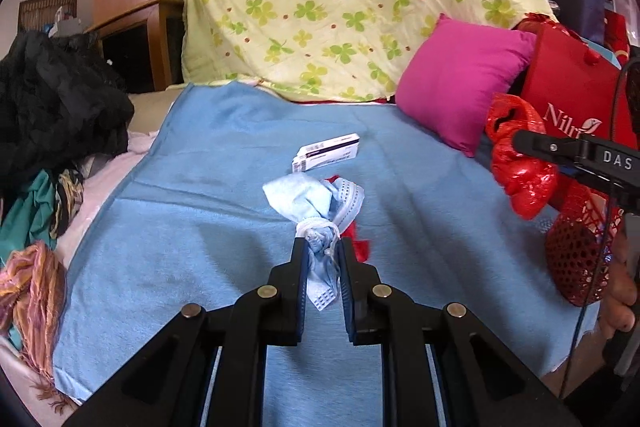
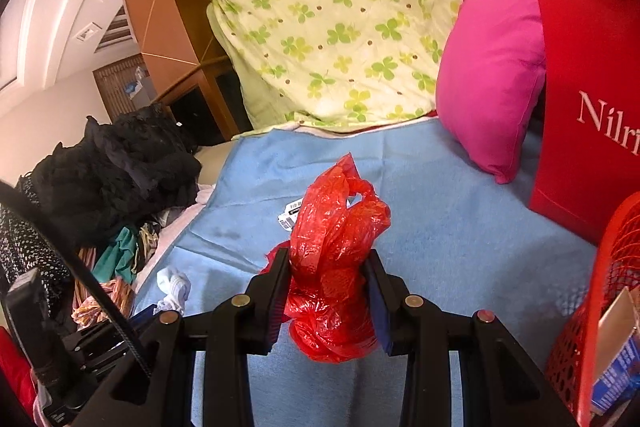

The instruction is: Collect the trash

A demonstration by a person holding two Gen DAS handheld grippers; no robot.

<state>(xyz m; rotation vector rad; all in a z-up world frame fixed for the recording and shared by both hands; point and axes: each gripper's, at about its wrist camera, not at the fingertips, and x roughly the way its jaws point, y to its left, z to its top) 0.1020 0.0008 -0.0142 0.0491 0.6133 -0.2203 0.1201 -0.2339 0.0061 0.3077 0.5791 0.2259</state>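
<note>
My left gripper [image 1: 320,245] is shut on a crumpled light-blue face mask [image 1: 316,199] with white ear loops, lifted a little above the blue blanket [image 1: 192,211]. My right gripper [image 2: 328,257] is shut on a crumpled red plastic bag [image 2: 336,219], held above the same blanket. In the left wrist view that red bag [image 1: 516,163] hangs from a black finger at the right edge. A small white carton [image 1: 326,151] with dark print lies on the blanket beyond the mask. A red scrap [image 1: 358,247] lies beneath the mask.
A red mesh basket [image 2: 616,267] holding a blue-printed box stands at the right. Behind it are a red paper bag [image 2: 588,87] and a pink pillow [image 2: 492,83]. Black clothes [image 2: 120,171] pile up on the left, and a white sock [image 2: 174,287] lies at the blanket's near-left edge.
</note>
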